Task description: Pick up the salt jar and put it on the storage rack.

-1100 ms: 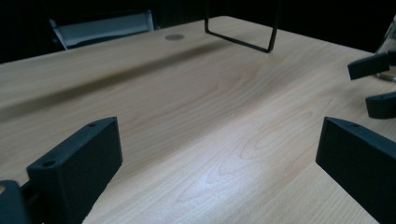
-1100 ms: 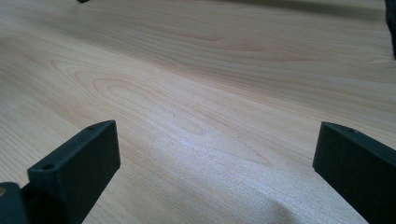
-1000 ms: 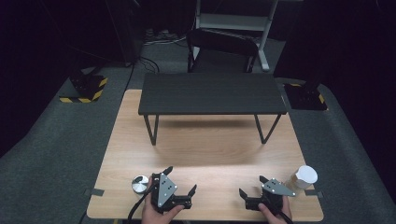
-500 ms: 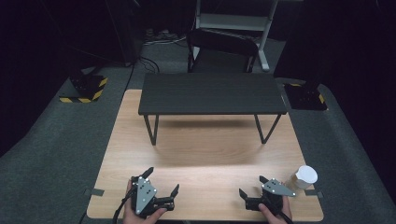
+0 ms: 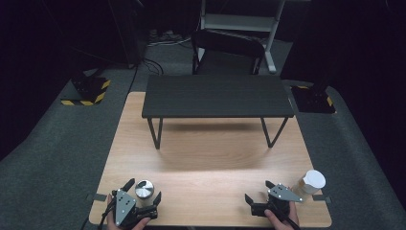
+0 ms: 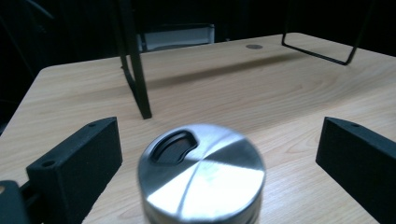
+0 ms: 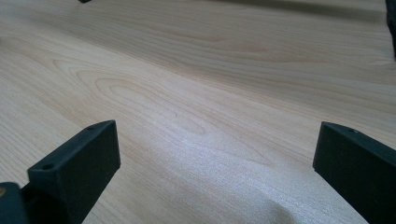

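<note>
Bench (image 5: pixel 206 158): light wood-grain top, set on grey carpet in a dark room. Black metal-legged riser shelf (image 5: pixel 218 96) stood across its far half; black chair (image 5: pixel 227 50) placed behind. Left tongs (image 5: pixel 142 195): held spread wide at the near left edge, a steel lidded tin (image 5: pixel 143 189) stood upright between the jaws, untouched by either. Right tongs (image 5: pixel 257 190): held spread wide over bare wood, nothing gripped. White-capped jar (image 5: pixel 311 183) stood just beside them at the near right corner.
</note>
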Demonstrator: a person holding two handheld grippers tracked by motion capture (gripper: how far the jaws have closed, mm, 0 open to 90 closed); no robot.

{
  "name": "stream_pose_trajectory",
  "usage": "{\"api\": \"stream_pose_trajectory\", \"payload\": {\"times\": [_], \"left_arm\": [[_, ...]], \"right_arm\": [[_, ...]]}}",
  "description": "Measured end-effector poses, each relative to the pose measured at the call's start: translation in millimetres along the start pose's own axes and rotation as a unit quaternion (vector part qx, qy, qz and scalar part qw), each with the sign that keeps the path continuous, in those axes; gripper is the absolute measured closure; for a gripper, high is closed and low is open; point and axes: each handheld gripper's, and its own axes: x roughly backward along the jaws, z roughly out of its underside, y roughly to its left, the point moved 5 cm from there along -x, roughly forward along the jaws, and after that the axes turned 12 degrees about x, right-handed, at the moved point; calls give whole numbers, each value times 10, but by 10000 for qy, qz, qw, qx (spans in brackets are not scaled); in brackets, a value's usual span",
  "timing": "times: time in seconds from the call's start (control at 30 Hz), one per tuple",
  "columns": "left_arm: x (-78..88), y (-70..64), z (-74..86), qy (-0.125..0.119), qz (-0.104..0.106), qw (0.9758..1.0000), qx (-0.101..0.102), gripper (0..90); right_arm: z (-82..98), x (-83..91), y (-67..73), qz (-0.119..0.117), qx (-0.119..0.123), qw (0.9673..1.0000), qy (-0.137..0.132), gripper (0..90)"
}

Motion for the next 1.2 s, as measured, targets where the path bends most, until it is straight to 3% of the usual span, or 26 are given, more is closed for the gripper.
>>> {"api": "stream_pose_trajectory", "payload": {"times": [0.2, 0.43, 0.63, 0.77, 1.2], "left_arm": [[25, 90, 96, 142, -168, 9994, 285, 8], [12, 142, 214, 155, -246, 9993, 248, 12], [26, 224, 252, 170, -248, 9989, 360, 136], [30, 239, 261, 186, -198, 9990, 352, 206], [-1, 231, 294, 258, -168, 9994, 172, 304]], "right_arm": [[3, 2, 2, -4, 16, 10000, -12, 5], [3, 5, 12, -8, 75, 10000, -25, 5], [12, 12, 6, -20, 61, 10000, -47, 5], [16, 14, 1, -27, 46, 10000, -58, 5], [15, 13, 2, -20, 40, 10000, -53, 5]]}}
